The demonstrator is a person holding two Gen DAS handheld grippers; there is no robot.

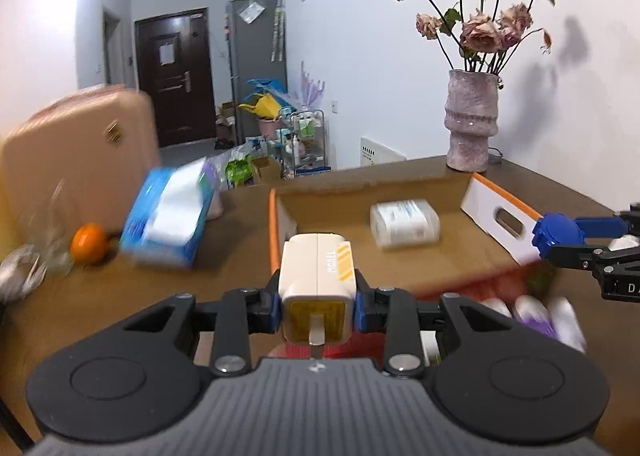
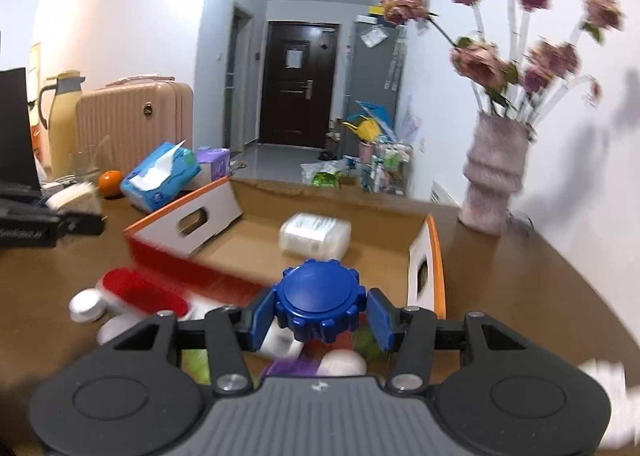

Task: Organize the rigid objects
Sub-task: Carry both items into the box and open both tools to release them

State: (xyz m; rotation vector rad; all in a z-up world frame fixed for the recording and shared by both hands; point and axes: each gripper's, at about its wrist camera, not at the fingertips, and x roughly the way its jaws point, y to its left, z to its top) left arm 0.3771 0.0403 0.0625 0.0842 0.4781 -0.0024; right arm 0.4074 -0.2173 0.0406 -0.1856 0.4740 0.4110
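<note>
Charger (image 1: 318,280), one, marked "MCALL", sits clamped in your left gripper (image 1: 318,302) at centre frame, while your right gripper (image 2: 320,314) clamps one blue cap (image 2: 320,302).

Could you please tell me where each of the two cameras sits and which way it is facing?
Left wrist: on the left gripper, facing the cardboard box; its jaws clamp a cream charger plug, and the right gripper shows at the right edge.
Right wrist: on the right gripper, facing the same box; its fingers hold a blue ridged cap.
Shared: box, white packet, vase, tissue box, orange, door.
</note>
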